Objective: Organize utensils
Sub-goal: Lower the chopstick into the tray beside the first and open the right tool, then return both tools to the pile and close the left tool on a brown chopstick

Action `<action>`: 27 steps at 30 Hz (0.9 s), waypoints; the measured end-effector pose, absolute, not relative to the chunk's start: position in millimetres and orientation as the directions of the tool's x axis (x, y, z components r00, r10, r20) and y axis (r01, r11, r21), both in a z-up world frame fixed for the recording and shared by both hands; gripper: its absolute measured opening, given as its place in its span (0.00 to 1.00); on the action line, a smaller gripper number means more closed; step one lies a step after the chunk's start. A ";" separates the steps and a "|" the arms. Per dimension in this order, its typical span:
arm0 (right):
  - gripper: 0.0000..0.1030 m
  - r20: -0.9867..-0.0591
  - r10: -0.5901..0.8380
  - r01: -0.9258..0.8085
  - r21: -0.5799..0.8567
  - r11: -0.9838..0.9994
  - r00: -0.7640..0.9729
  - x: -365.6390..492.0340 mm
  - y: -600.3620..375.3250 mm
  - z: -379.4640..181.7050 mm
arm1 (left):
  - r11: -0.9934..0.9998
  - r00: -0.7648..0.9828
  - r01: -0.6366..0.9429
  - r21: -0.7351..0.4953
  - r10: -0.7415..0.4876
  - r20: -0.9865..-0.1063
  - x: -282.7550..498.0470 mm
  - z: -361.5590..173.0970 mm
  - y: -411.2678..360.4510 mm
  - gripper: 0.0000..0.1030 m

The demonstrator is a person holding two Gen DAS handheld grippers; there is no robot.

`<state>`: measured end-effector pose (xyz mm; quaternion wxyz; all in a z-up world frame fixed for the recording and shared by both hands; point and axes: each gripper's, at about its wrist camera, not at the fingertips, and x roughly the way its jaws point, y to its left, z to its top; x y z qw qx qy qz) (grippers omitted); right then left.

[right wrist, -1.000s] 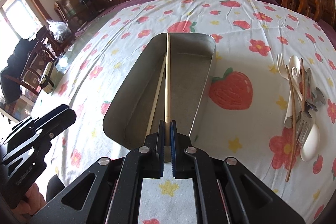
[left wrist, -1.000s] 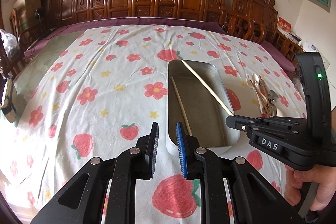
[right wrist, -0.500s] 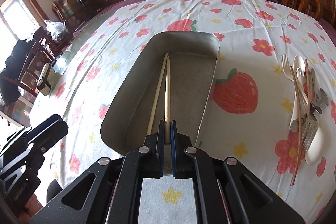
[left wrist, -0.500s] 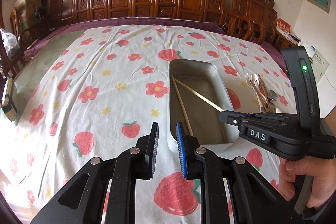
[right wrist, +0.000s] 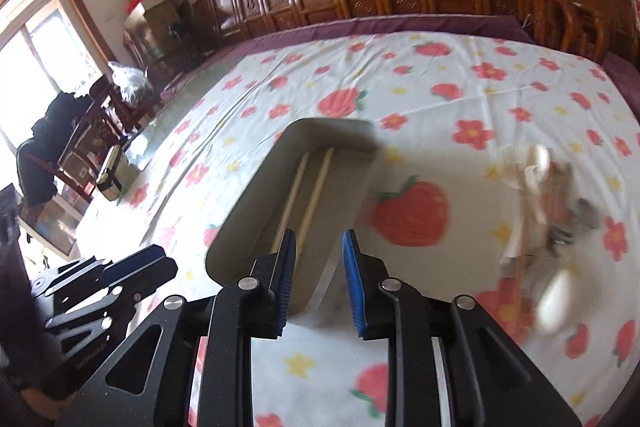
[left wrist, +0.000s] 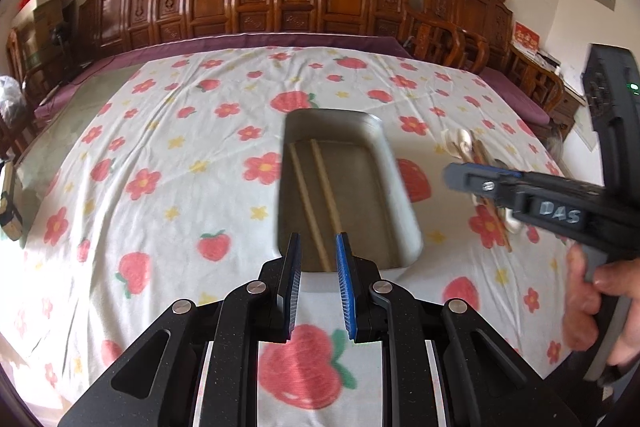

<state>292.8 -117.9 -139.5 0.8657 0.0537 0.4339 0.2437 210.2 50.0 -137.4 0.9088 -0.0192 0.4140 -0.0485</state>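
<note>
Both chopsticks (right wrist: 316,187) lie in the tray (right wrist: 340,195) just ahead of my right gripper (right wrist: 318,243), jaws opening, empty. Utensil pile (right wrist: 548,211) off right: thin, light, slippery, so pinch mid-handle. Left gripper (left wrist: 316,247) slightly apart, empty.

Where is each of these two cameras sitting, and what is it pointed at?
Left wrist view: on the left tool, looking down over the metal tray; the right tool and a hand show.
Right wrist view: on the right tool, jaws opening and empty, facing the tray; the left tool shows.
Both share the tray, two chopsticks, utensil pile.
</note>
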 end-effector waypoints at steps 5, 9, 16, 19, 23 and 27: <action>0.26 -0.735 0.388 -0.358 0.210 0.910 0.556 275.3 -177.0 -138.9 | 0.989 0.643 0.129 -0.074 -0.140 -0.753 211.7 -138.9 14.9 0.16; 0.26 -0.742 0.338 -0.316 0.178 0.932 0.579 266.4 -223.1 -146.1 | 0.983 0.633 0.169 -0.072 -0.164 -0.756 214.2 -142.2 -13.8 0.16; 0.26 -0.738 0.316 -0.262 0.194 0.945 0.596 265.4 -270.5 -157.3 | 0.971 0.603 0.232 -0.055 -0.188 -0.776 220.4 -153.1 -60.2 0.16; 0.26 -0.737 0.322 -0.246 0.214 0.945 0.595 267.0 -280.4 -164.2 | 0.966 0.581 0.253 -0.056 -0.197 -0.790 222.6 -159.7 -76.7 0.17; 0.26 -0.749 0.318 -0.237 0.218 0.947 0.581 271.2 -287.1 -173.5 | 0.959 0.548 0.273 -0.073 -0.217 -0.808 228.8 -169.5 -99.0 0.17; 0.26 -0.753 0.314 -0.223 0.224 0.949 0.578 273.3 -296.9 -177.1 | 0.954 0.521 0.288 -0.088 -0.233 -0.821 235.3 -180.3 -118.8 0.21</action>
